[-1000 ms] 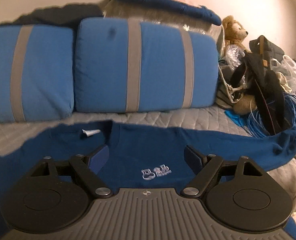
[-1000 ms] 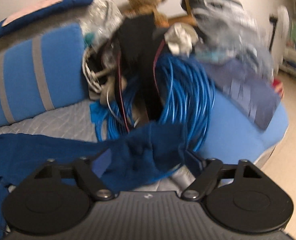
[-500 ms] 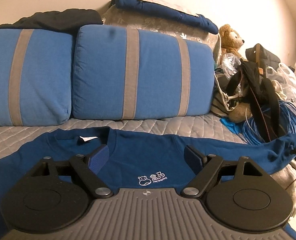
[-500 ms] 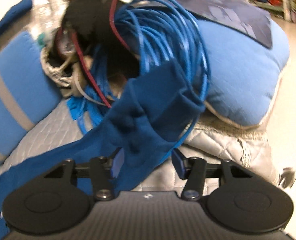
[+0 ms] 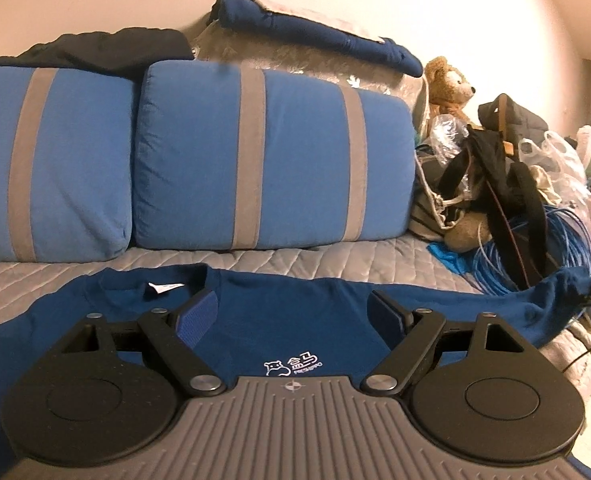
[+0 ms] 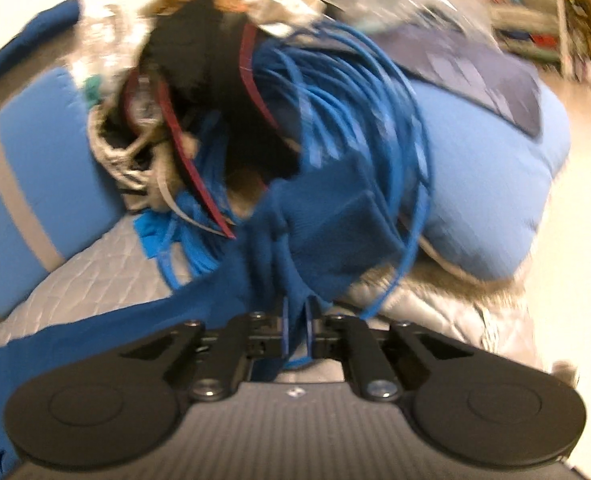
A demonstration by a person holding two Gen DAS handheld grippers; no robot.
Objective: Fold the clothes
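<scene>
1. Right gripper (image 6: pixel 295 326): jaws pinched together on the sleeve (image 6: pixel 327 232) of the navy T-shirt (image 5: pixel 295 320), angled downward.
2. Left gripper (image 5: pixel 293 314): jaws wide, holding nothing, above the shirt's chest.
3. T-shirt: spread flat on the grey quilted sofa seat (image 5: pixel 335 258).
4. Edges: striped cushions (image 5: pixel 263 160) far; blue cable coil (image 6: pixel 355 112) crowds the sleeve at right.

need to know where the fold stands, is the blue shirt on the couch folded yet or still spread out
Spread out. The blue shirt lies flat on the quilted couch seat, collar and logo showing, its sleeve stretched sideways, pinched in the right gripper.
</scene>
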